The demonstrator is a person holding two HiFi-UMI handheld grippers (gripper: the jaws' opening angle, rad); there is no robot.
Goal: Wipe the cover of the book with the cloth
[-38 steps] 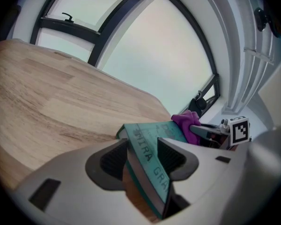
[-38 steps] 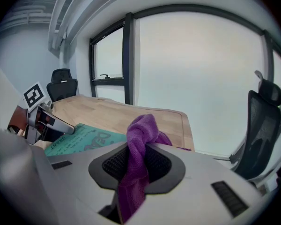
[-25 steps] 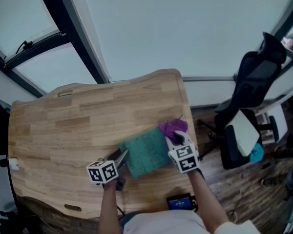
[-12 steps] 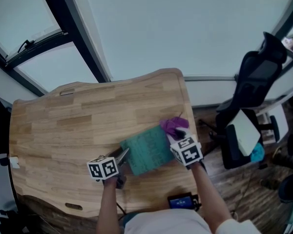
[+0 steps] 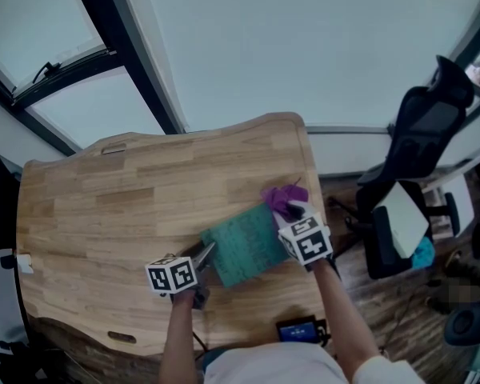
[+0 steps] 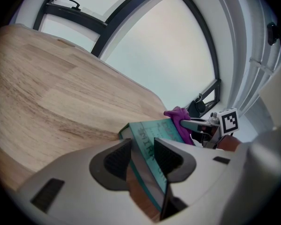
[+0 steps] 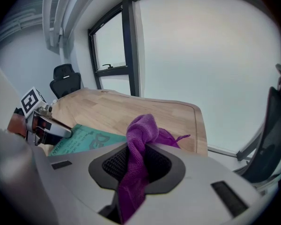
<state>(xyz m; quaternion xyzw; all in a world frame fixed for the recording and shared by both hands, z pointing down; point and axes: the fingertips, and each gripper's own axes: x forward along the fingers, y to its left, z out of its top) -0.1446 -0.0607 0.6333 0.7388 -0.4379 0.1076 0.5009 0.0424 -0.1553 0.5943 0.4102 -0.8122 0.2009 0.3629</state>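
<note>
Book (image 5: 242, 245) edge sits clamped between the left gripper's (image 6: 143, 156) jaws, a grip only the left gripper view shows plainly. The right gripper (image 7: 136, 161) pinches the purple cloth (image 7: 141, 125) at the book's far right corner, on the table (image 5: 128, 206). Both have barely shifted since a second ago.

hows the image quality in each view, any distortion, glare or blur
Head view: dim, bluish, fisheye bows the window frame. Left gripper view: heavy fisheye, dark corners, fingers soft, book in focus. Right gripper view: window washed out, cloth sharp.
</note>
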